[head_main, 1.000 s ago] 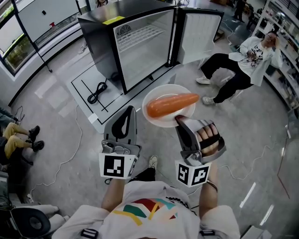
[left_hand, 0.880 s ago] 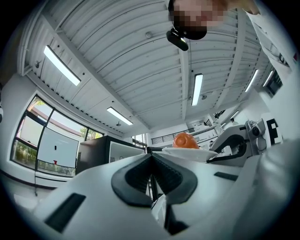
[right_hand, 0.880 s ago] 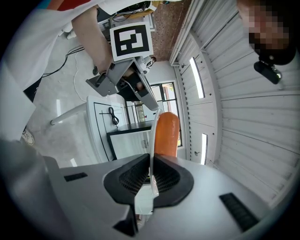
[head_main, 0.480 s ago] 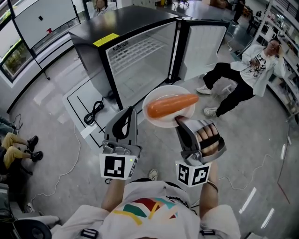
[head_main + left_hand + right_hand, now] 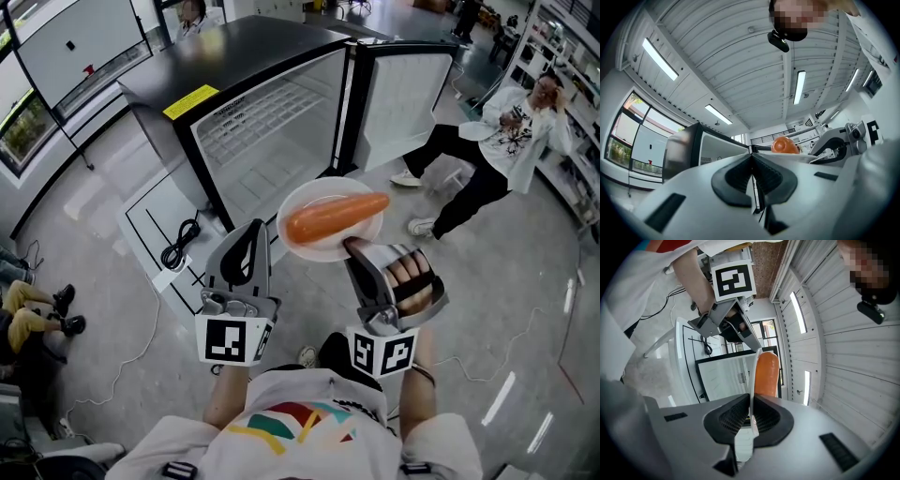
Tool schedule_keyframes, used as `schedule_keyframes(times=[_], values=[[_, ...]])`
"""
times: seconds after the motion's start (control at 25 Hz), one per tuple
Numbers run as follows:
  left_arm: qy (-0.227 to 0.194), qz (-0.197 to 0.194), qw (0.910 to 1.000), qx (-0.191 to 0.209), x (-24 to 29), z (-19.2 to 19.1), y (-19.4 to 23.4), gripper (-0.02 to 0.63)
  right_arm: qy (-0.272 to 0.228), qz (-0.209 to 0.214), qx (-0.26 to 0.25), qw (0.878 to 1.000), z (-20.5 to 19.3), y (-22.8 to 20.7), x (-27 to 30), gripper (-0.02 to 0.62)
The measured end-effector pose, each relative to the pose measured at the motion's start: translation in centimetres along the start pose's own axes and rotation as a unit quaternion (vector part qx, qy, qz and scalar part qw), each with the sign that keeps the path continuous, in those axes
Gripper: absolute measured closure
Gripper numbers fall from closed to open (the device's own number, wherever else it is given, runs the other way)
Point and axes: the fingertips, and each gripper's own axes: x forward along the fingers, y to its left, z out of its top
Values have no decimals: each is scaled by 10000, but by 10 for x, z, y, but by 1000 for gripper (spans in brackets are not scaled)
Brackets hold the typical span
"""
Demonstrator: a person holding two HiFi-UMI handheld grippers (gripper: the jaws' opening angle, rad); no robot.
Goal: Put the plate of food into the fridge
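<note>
Polished grey floor (image 5: 525,309) of a large room with a white ribbed ceiling (image 5: 740,61), strip lights (image 5: 660,58) and a window (image 5: 23,122) at the left. A black box-shaped fridge (image 5: 178,75) stands on a white floor mat (image 5: 150,211) marked with black lines. Its door (image 5: 398,89) is swung open to the right, showing a white inside with a wire shelf (image 5: 258,112). A coiled black cable (image 5: 176,246) lies at the mat's near corner. A person (image 5: 506,122) sits on the floor at the far right.

The plate (image 5: 298,199), round, white and smooth, hangs in the air before the fridge's open front, roughly level. The carrot (image 5: 336,216), orange and glossy, lies across the plate's middle. Its long axis runs left to right, the thick end at the left rim and the tapered end pointing right and slightly toward the door.

The right gripper (image 5: 352,247) has its ribbed black fingers (image 5: 771,416) closed on the plate's near rim. The left gripper (image 5: 249,232), just left of the plate, has its fingers (image 5: 736,176) pressed together on nothing.
</note>
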Motion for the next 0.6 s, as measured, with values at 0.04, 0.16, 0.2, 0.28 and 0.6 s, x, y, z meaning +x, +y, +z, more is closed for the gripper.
schedule_keyframes(times=[0.04,0.16,0.2,0.28,0.6], values=[[8,13,10000,-4,3,-1,1,600,-17,7,16,10000,-2,0,3,574],[76,62,10000,1,14,-8,1,601,-91,28,58,9999,-10,0,12,574],[99,78,9999,14,18,-10,1,601,-121,36,64,9999,-14,-1,17,574],[134,138,9998,48,27,-14,1,601,-202,60,68,9998,-21,-2,27,574],[210,646,9976,156,75,-27,16,601,-747,152,9,9971,-51,-14,83,574]])
